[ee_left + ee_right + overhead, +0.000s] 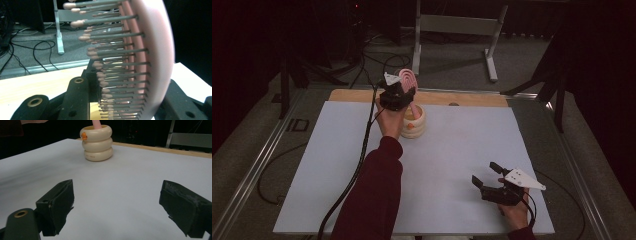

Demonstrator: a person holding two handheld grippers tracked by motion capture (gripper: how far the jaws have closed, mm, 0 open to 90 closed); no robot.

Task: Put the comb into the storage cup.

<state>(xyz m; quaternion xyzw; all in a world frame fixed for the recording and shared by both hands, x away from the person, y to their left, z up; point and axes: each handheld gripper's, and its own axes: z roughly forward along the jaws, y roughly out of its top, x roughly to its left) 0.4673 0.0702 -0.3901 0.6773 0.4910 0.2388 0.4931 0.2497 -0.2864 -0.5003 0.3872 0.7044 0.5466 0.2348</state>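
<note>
Far left of the high view: grey floor with black cables running beside the table's metal edge rail [257, 165]. Table [452, 145] has a white top with a strip of bare wood along the far edge. Left of centre, a forearm in a dark red sleeve [374, 195] reaches forward from the bottom edge; the left hand [389, 120] carries the left gripper [399, 92] near the far side of the table, its cable trailing back along the arm. Its jaws are closed on a pink hairbrush [408, 79], head up, bristles toward the left in the left gripper view; there the bristle pins with rounded tips and the pale pink back sit squarely between the two black jaws. The brush handle goes down into a cream ribbed holder [414, 122], three stacked rounded rings, standing upright on the white top just right of the left hand. In the right gripper view the holder shows a small orange mark near its rim, with the pink handle rising out of the opening. Well apart, near the front right corner, the right hand [514, 212] holds the right gripper [486, 175] low over the table, jaws spread wide with nothing between them, grey three-cornered plate on top. Beyond the table, a grey metal stand [457, 30] on the floor.
</note>
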